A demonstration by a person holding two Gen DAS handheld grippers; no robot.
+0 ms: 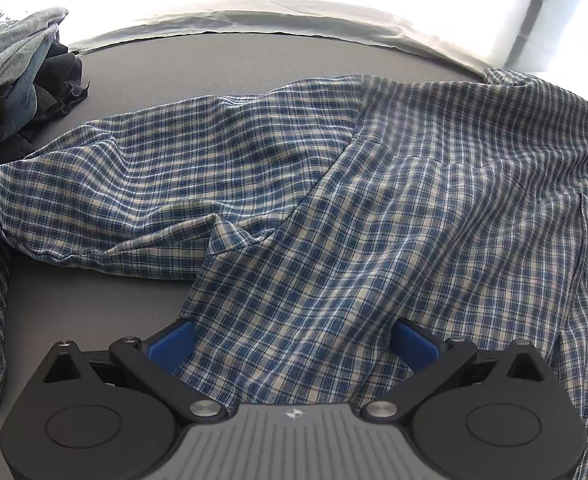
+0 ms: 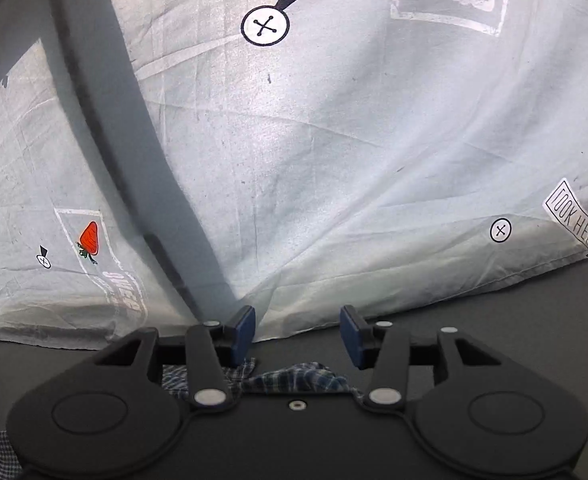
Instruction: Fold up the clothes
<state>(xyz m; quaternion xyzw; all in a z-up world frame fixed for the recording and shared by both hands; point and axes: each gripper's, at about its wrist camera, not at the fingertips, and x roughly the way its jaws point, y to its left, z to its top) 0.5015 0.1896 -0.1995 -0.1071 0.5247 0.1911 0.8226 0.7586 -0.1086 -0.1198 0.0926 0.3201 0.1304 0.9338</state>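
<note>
**Plaid shirt spread across the tabletop, both tools released**

We see the blue-and-cream plaid shirt point(image 1: 334, 200) lying rumpled over the grey tabletop point(image 1: 213, 64), reaching from its near edge towards the far edge, with one sleeve trailing to the left. Our left tool point(image 1: 294, 344) stands wide apart, its blue pads point(image 1: 171, 344) flanking a ridge of the shirt's cloth without pinching it. At the far left corner a heap of grey and dark clothes point(image 1: 17, 80) sits apart from the shirt. Our right tool point(image 2: 298, 334) is likewise released, with nothing between its pads; a scrap of plaid shows just beneath it. Beyond the tabletop's far edge hangs a white printed sheet point(image 2: 334, 140) bearing a strawberry picture point(image 2: 89, 238).
</note>
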